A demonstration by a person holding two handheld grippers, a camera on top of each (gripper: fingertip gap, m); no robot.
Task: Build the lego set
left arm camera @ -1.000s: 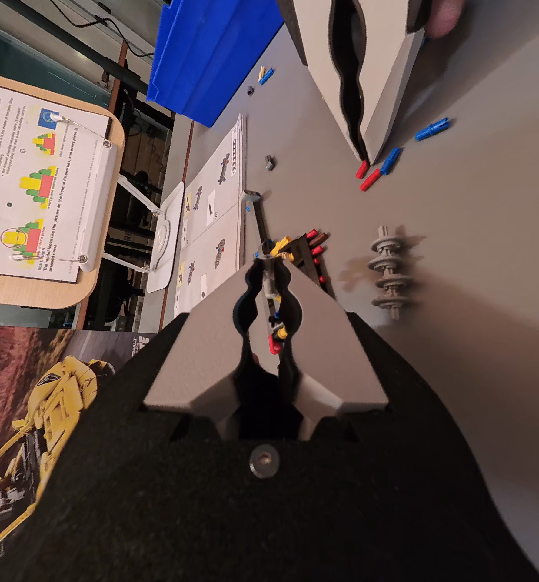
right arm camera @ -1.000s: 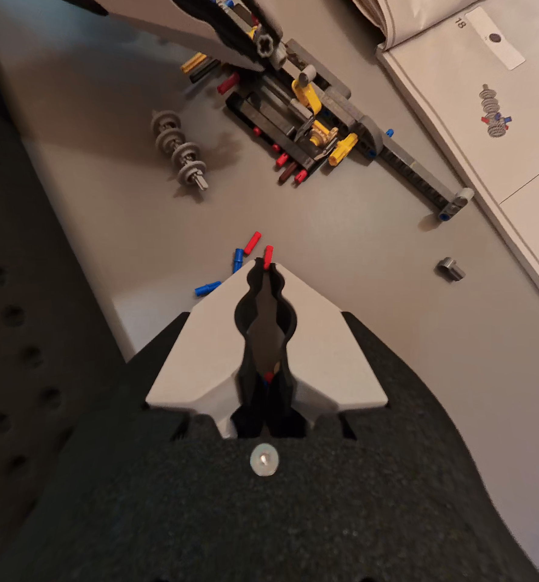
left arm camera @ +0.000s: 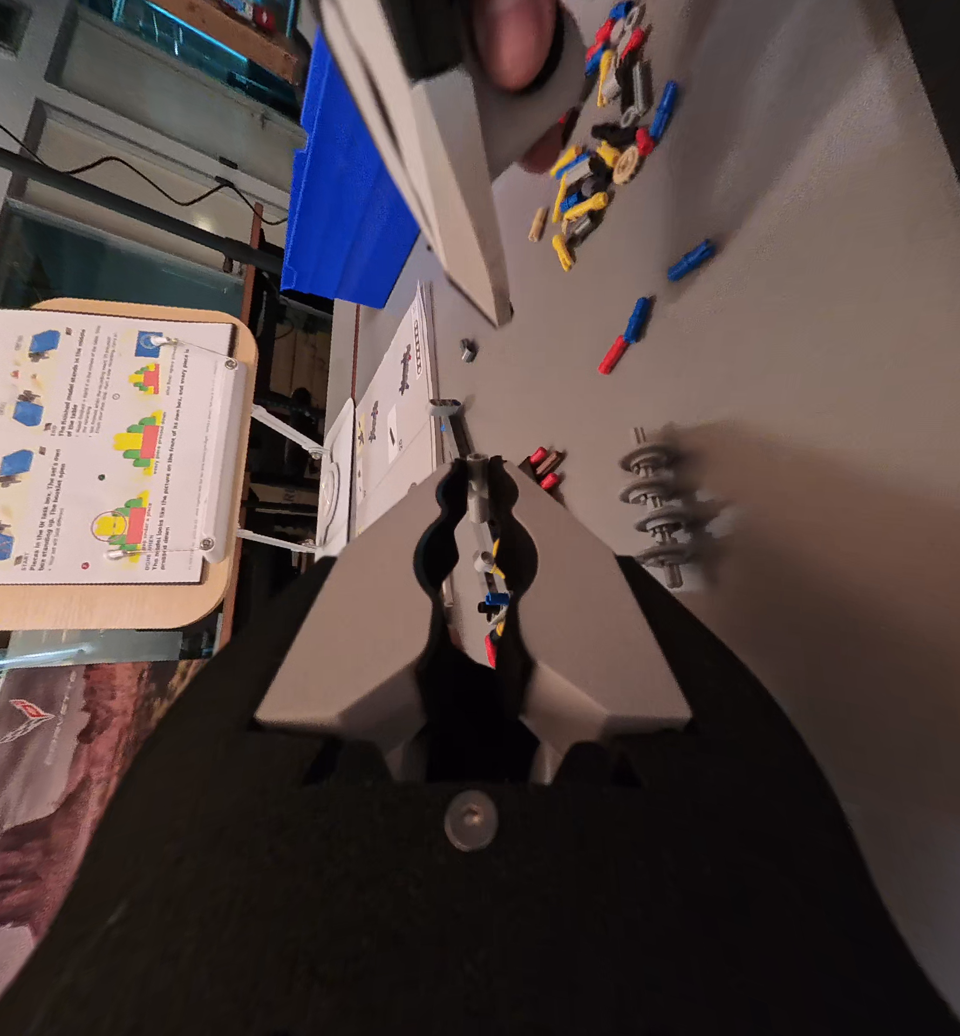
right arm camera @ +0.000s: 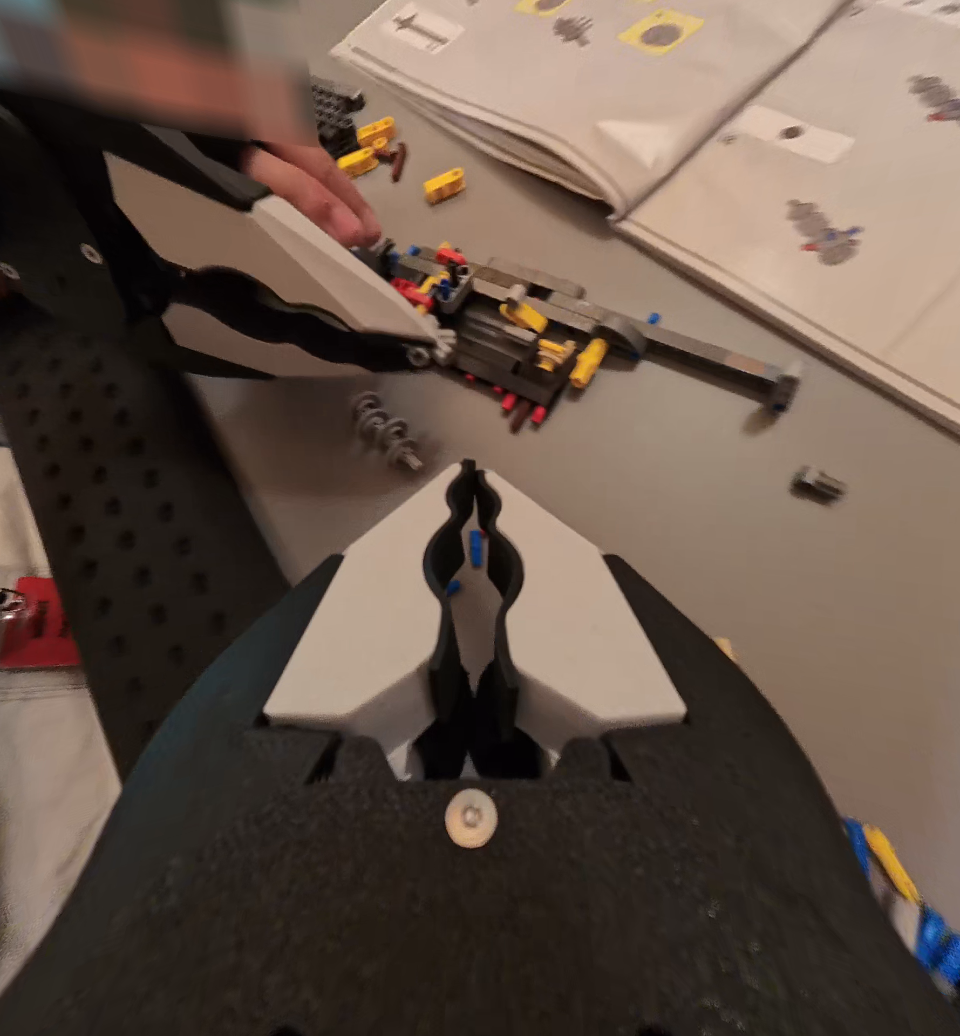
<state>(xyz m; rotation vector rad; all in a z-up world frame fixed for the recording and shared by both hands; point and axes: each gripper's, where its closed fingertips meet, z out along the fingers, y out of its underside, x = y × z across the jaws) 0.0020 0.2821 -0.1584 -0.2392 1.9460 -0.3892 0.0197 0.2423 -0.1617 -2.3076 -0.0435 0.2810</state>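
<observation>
The left claw (right arm camera: 430, 350) is closed on the end of the grey-and-yellow lego assembly (right arm camera: 528, 331) lying on the desk (right arm camera: 690, 560) beside the open booklet (right arm camera: 690, 140), while the right claw (right arm camera: 469, 468), tips together and empty, hovers over bare desk surface.

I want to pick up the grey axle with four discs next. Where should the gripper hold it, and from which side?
The grey axle with discs lies flat on the table, apart from the model. Probably best to come from above and close across the bare shaft end, since the discs look wide and uneven.
</observation>
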